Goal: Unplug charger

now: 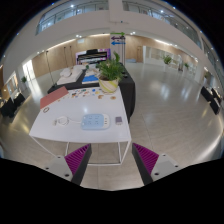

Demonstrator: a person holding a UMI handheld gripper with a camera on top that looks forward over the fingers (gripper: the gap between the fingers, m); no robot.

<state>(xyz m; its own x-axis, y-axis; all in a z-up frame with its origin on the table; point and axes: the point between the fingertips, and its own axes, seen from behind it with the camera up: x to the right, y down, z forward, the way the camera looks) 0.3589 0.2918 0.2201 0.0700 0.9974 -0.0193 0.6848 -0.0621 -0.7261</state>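
Note:
A white table (70,133) stands on the floor ahead of my gripper (112,160). On it lie a pale blue flat thing (93,121), a small white thing with a cord (62,121) to its left and a small dark thing (118,120) to its right. I cannot tell which of these is the charger. My fingers are spread wide apart with nothing between them, the magenta pads (77,155) showing at both sides. The table's near edge lies just beyond the fingertips.
Behind the white table a dark cabinet (126,93) bears a potted green plant (110,72). A reddish flat thing (53,97) lies at the table's far left. Polished floor (170,110) spreads to the right in a large hall.

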